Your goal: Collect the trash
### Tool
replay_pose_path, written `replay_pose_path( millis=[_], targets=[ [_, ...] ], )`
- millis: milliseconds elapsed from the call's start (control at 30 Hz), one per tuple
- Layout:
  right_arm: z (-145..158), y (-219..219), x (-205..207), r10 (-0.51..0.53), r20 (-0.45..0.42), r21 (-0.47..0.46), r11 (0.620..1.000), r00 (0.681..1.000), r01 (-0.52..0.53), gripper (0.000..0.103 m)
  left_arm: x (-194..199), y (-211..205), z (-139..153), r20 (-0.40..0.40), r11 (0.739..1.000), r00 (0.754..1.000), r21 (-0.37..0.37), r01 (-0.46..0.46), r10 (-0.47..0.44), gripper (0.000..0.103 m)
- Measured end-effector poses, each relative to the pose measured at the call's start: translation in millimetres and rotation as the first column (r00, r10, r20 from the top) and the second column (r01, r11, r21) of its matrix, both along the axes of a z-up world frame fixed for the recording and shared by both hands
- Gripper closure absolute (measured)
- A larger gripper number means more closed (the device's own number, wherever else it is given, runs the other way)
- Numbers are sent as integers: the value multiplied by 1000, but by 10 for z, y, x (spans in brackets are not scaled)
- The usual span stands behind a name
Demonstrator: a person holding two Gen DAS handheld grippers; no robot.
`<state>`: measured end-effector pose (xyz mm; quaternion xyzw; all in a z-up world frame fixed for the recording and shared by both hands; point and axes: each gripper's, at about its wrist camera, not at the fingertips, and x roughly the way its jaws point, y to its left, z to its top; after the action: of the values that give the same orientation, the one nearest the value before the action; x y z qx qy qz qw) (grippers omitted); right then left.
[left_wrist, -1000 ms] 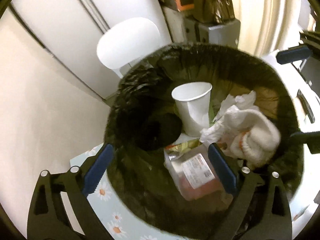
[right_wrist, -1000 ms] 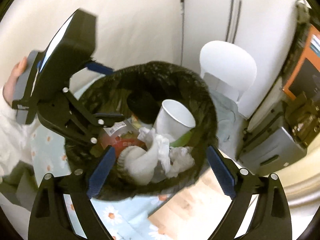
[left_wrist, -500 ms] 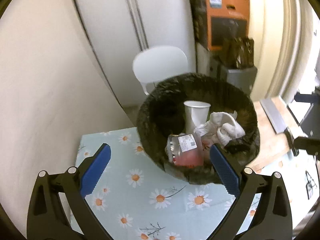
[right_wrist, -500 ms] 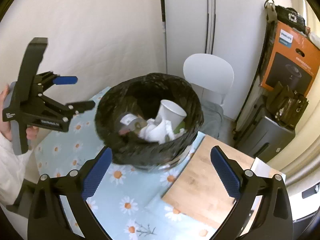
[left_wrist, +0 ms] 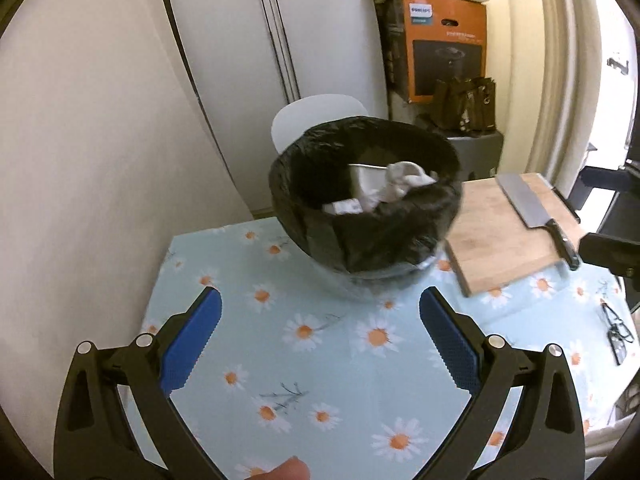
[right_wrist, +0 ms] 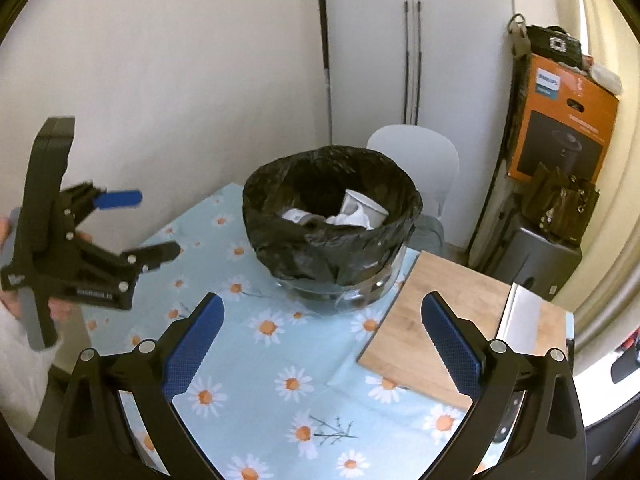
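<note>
A bin lined with a black bag stands on the daisy-print table. Inside it sit a white paper cup, crumpled white tissue and a labelled plastic package. My left gripper is open and empty, held above the table in front of the bin. It also shows in the right wrist view, at the left of the bin. My right gripper is open and empty, in front of the bin.
A wooden cutting board lies right of the bin with a cleaver on it. Glasses lie at the table's right edge. A white chair stands behind the bin, a wall on the left.
Both grippers have pulled back and up from over the bin; the bin looks smaller and farther away. Both stay open and empty.
</note>
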<state>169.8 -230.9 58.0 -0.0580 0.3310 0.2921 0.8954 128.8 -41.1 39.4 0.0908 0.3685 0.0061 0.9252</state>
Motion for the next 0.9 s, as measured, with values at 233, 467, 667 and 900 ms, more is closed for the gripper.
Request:
replay_pose_path(
  millis=[233,467,667,900],
  targets=[
    [-172,-49,-256,-28,-29,0,1000,999,28,8,-256,-68,-179,-11,999,1000,-35,-10,10,6],
    [-311,-77,-401,-56,-46,-29,998,997,54,8,-397,-126,-331,-32,999,999,-20,-27,26,6],
    [-314,-97,-476,-67,-38,-28,997,997,66,8,-431,-178,-355,-27,1000,1000,-9,-15,14,6],
    [-284,-110,-502,-90,-17,-37,995,996,89,8,-421,-201,-376,-30,1000,999,-7,9,-9,6]
  ],
)
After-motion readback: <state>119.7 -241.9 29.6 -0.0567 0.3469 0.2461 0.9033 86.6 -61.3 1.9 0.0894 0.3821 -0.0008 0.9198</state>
